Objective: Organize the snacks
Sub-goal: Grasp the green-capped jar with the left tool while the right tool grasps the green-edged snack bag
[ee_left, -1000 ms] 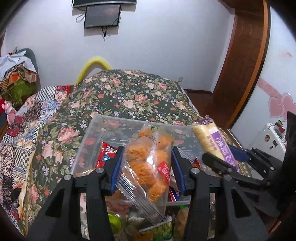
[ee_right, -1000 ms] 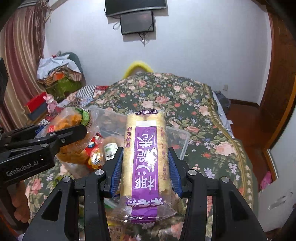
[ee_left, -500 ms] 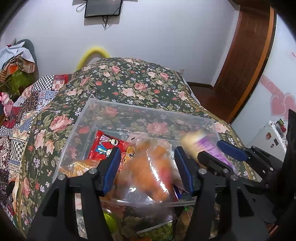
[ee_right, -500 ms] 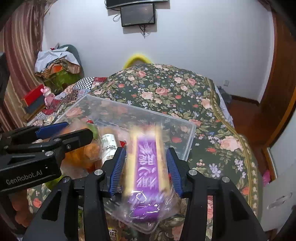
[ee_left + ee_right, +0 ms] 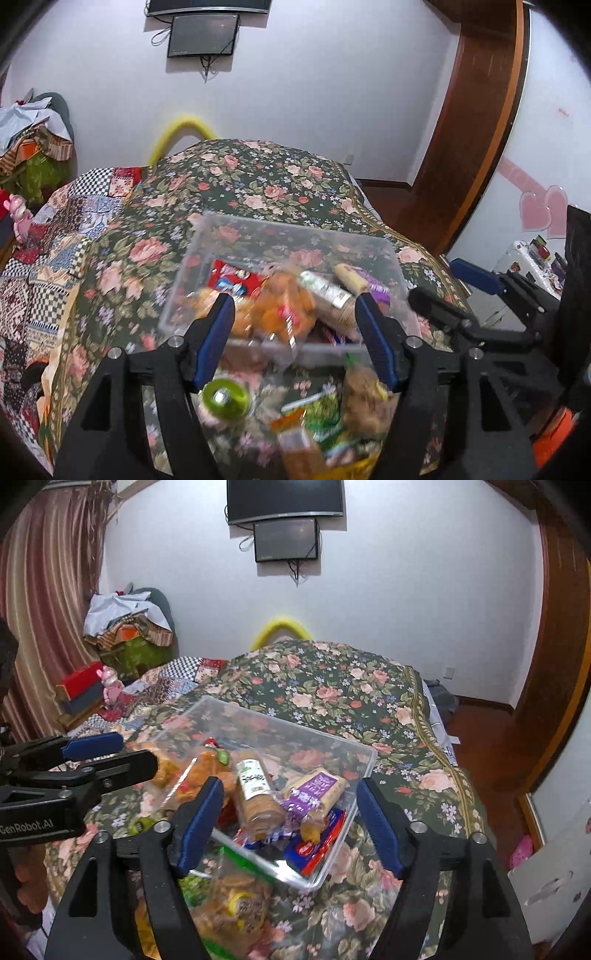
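Observation:
A clear plastic bin [image 5: 221,225] [image 5: 365,755] sits on the floral bedspread and holds several snacks. The bag of orange fried snacks [image 5: 284,314] [image 5: 201,771] lies inside it, near my left gripper [image 5: 295,343], which is open and empty above the bin's near edge. The purple-labelled biscuit pack [image 5: 314,790] [image 5: 360,282] lies in the bin too, beyond my right gripper [image 5: 286,823], which is open and empty. A green-labelled cracker roll [image 5: 255,794] lies between the two.
Loose snacks lie on the bed in front of the bin: a green round tub [image 5: 223,398], green and brown packets [image 5: 325,410] and a biscuit bag [image 5: 236,897]. A patchwork quilt [image 5: 48,240] covers the left of the bed. A wooden door [image 5: 469,129] stands right.
Both grippers opened and let go: the orange snack bag and the purple biscuit pack dropped into the bin. Both grippers pulled back a little towards me.

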{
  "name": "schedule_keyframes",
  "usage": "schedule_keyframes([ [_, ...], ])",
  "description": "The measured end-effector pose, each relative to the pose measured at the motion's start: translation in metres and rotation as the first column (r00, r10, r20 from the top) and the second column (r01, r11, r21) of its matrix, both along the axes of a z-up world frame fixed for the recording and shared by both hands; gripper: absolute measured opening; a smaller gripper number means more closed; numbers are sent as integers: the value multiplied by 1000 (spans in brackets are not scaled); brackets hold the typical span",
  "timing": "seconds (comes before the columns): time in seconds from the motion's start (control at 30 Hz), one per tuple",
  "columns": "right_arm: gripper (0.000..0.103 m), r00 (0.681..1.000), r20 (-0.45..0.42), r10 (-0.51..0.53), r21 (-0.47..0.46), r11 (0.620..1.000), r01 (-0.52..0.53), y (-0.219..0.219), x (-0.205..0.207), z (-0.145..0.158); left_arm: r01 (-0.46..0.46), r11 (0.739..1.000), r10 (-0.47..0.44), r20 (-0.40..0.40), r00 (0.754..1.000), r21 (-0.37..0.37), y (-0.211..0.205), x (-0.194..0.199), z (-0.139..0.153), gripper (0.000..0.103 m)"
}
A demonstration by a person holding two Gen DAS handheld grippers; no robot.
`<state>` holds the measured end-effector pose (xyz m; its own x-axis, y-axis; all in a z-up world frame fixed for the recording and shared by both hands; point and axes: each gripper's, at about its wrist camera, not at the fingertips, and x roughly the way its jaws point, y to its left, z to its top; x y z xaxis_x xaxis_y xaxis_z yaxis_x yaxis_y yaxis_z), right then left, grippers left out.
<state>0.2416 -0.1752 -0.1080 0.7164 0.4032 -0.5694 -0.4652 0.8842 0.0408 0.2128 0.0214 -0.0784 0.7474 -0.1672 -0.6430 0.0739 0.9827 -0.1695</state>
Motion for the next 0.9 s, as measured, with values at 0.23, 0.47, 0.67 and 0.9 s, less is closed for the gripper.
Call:
schedule_keyframes([
  [0.23, 79, 999, -35, 20, 18, 1000, -19, -4, -16, -7, -30, 998, 32, -34, 999, 61, 28, -33, -14, 80],
  [0.47, 81, 987, -156, 32, 42, 999, -26, -3, -27, -41, -40, 995, 52, -140, 989, 91, 48, -45, -56, 81],
  [0.67, 81, 969, -243, 46, 18, 999, -42, 10, -24, -69, -46, 996, 61, -196, 979, 80, 52, -45, -89, 80],
  [0.9, 81, 948, -314, 48, 36, 999, -39, 16, -10, -87, -44, 995, 62, -225, 972, 85, 47, -27, -112, 78],
])
